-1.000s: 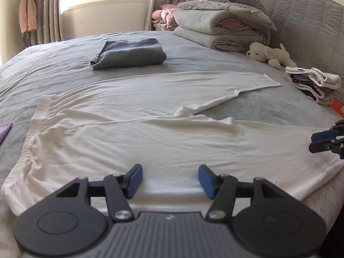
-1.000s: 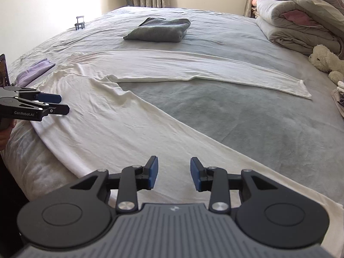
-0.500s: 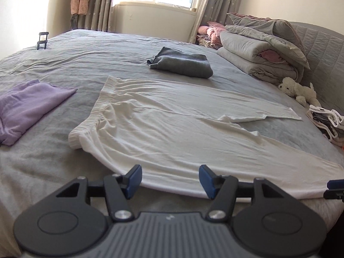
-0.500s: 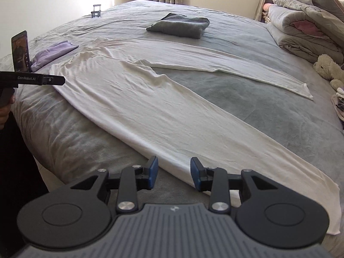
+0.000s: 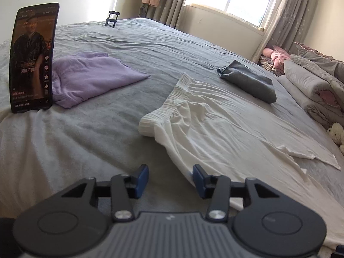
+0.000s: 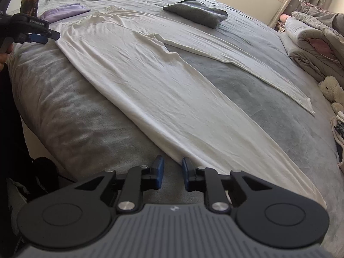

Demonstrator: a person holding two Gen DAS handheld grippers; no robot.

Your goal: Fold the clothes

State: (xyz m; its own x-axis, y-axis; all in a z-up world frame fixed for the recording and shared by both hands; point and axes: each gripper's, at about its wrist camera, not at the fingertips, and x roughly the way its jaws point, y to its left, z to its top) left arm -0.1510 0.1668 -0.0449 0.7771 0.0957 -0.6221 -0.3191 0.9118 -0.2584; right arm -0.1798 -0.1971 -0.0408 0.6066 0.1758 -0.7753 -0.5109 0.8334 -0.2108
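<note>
White long trousers [image 6: 163, 81] lie spread flat on the grey bed, legs apart, ribbed waistband [image 5: 172, 101] at the left end. My left gripper [image 5: 170, 179] is open and empty, its right finger at the near edge of the trousers just below the waistband; it also shows in the right wrist view [image 6: 40, 37]. My right gripper [image 6: 173, 173] is open and empty, its fingers at the near edge of the closer leg [image 6: 204, 133].
A phone [image 5: 32, 58] stands upright at the bed's left front. A purple garment [image 5: 90, 77] lies beside it. A folded grey garment [image 5: 249, 81] lies beyond the trousers. Folded duvets [image 6: 314, 40], a plush toy [image 6: 331, 88] and a clothes pile sit at right.
Both grippers have drawn back toward the bed's near edge. The left one swung left to the waistband end; the right one now sits at the edge of the near leg.
</note>
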